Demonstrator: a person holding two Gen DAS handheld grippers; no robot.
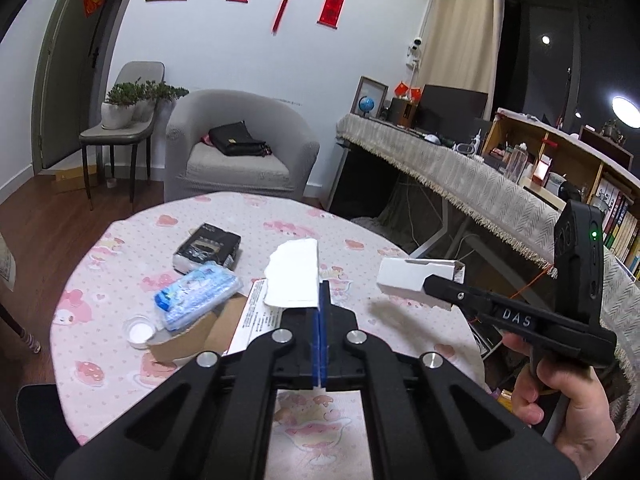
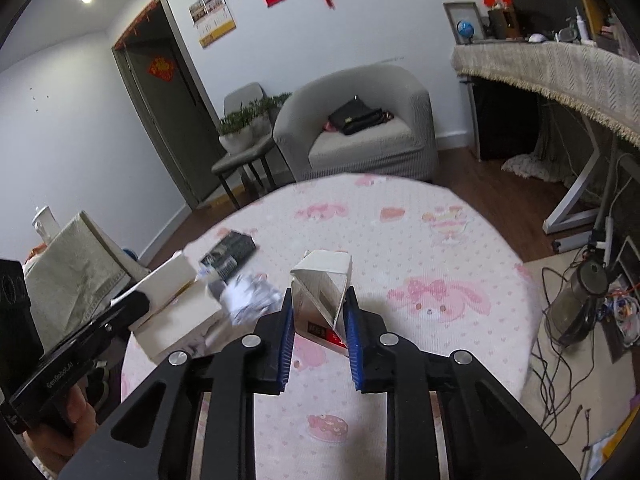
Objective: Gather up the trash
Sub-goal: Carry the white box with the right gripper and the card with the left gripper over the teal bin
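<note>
Left wrist view reads "DAS" on the right gripper point(image 1: 404, 286).

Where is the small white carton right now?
The small white carton is clamped in the right tool, lifted above the pink tablecloth. In the left wrist view it sits right of the left tool's white tissue.

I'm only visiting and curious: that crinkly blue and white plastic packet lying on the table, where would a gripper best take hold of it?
Probably across its narrow width, near the free upper end. The crinkly blue and white plastic packet lies long and flat, tilted, with its lower end resting on the brown cardboard piece beside the small clear round cup. Coming from above, fingers astride the long sides, avoids both.
</note>
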